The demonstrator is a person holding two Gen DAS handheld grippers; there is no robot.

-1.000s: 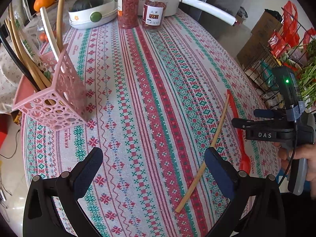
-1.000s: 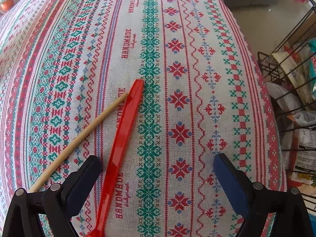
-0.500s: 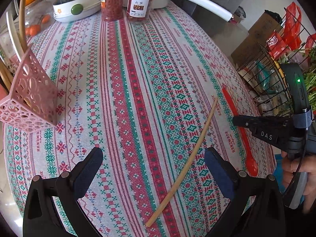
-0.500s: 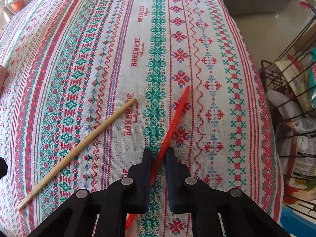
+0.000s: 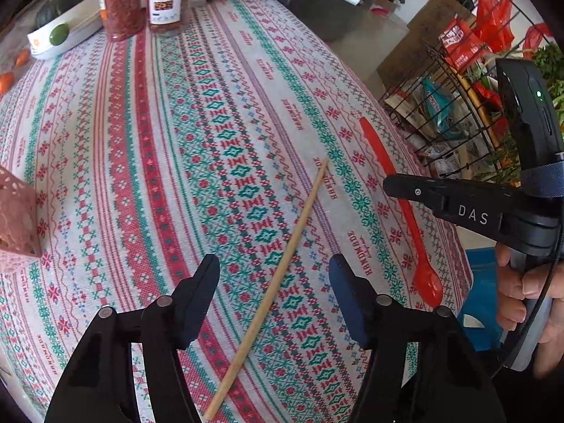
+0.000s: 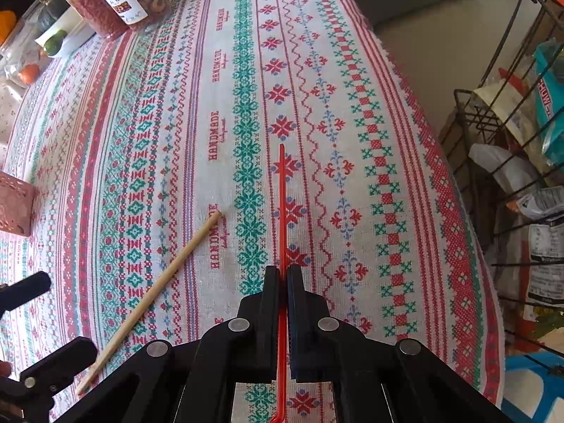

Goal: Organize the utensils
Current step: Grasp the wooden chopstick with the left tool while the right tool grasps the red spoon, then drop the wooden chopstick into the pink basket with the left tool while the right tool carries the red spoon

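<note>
Red spoon [image 6: 282, 211] clamped in right hand-held gripper [image 6: 281, 271] marked "DAS"; left hand-held gripper [image 5: 274, 275] spread wide

Long thin red plastic spoon [image 6: 282, 211] w/ small oval bowl [image 5: 427, 282], handle pinched edge-on between closed black fingers, tip pointing away over the patterned cloth. Single light wooden chopstick [image 5: 278, 278] lies flat & diagonal on the cloth, just left of the spoon. Pink perforated plastic utensil holder [image 6: 16, 204] at far left edge, mostly cut off.
</note>
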